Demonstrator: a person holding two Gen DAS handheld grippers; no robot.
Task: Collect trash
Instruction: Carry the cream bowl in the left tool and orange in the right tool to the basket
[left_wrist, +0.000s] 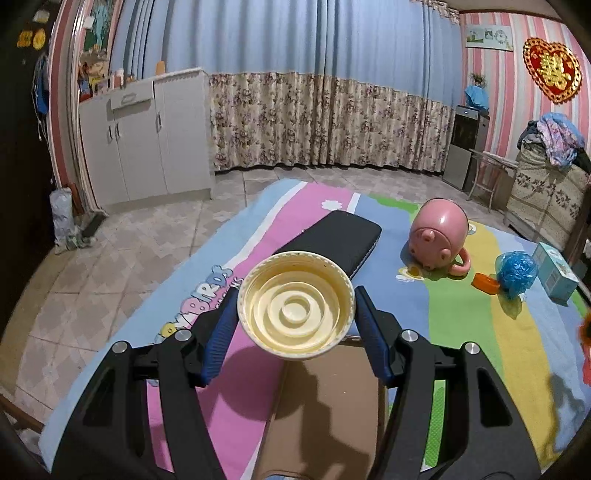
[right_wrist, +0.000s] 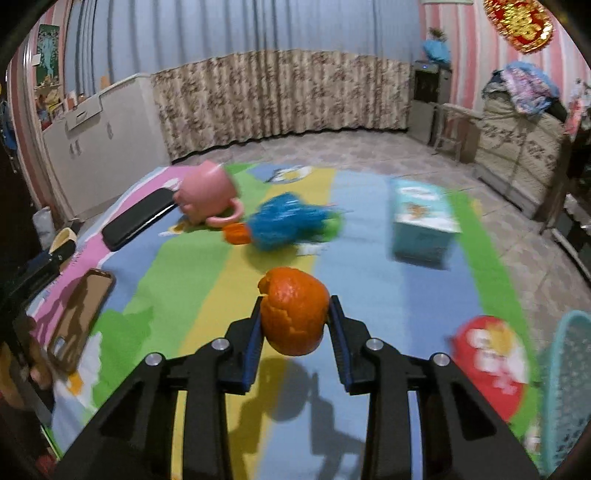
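Observation:
My left gripper (left_wrist: 295, 317) is shut on a cream plastic lid (left_wrist: 295, 304) with ringed ridges, held above the striped cartoon mat (left_wrist: 461, 332). My right gripper (right_wrist: 295, 317) is shut on a piece of orange peel (right_wrist: 293, 310), held above the mat (right_wrist: 369, 280). A crumpled blue plastic bag (right_wrist: 284, 221) and a small orange cap (right_wrist: 236, 232) lie on the mat ahead; both also show in the left wrist view, the bag (left_wrist: 516, 273) and the cap (left_wrist: 485, 283). A teal mesh basket (right_wrist: 569, 387) stands at the right edge.
A pink pig mug (left_wrist: 439, 236) lies on its side beside a black phone (left_wrist: 340, 240). A brown phone case (right_wrist: 79, 317) lies on the left. A light blue box (right_wrist: 421, 221) stands on the mat. A red snack packet (right_wrist: 491, 362) lies near the basket.

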